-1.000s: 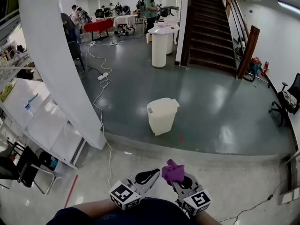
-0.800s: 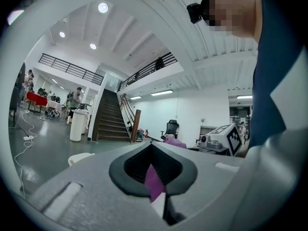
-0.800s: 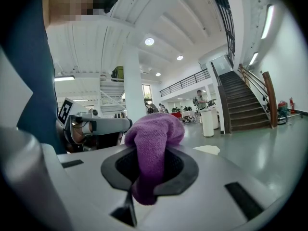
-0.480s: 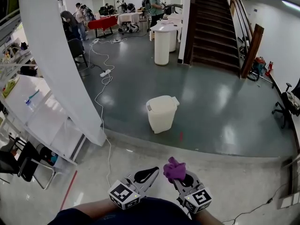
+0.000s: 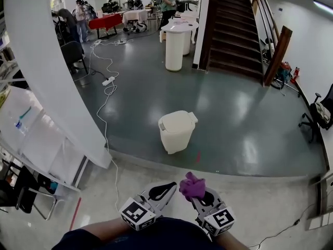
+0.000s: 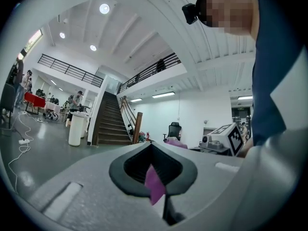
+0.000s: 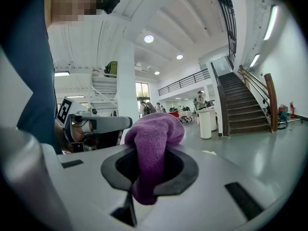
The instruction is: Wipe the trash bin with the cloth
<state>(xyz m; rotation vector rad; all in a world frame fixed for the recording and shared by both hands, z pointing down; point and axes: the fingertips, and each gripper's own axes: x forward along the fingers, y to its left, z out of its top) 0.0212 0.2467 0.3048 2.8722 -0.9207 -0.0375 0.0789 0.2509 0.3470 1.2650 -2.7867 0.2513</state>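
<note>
A cream trash bin (image 5: 177,132) with a closed lid stands alone on the dark floor, well ahead of both grippers. My right gripper (image 5: 195,194) is shut on a bunched purple cloth (image 5: 192,186), which sticks up out of its jaws (image 7: 153,143). In its own view the right gripper (image 7: 144,182) points toward the staircase. My left gripper (image 5: 167,187) sits just left of it, close to my body, with its jaws together. In its own view the left gripper (image 6: 155,179) shows a thin purple strip in the slot; what it is I cannot tell.
A white pillar (image 5: 52,72) and white shelving (image 5: 36,139) stand to the left. A white cable (image 5: 106,119) trails across the floor. Behind the bin are round white tables (image 5: 175,43), a staircase (image 5: 234,30) and several people. An office chair (image 5: 318,113) is at right.
The head view has shifted a little, so the bin sits slightly lower and further left. Both grippers hold the same pose, the cloth still in the right one.
</note>
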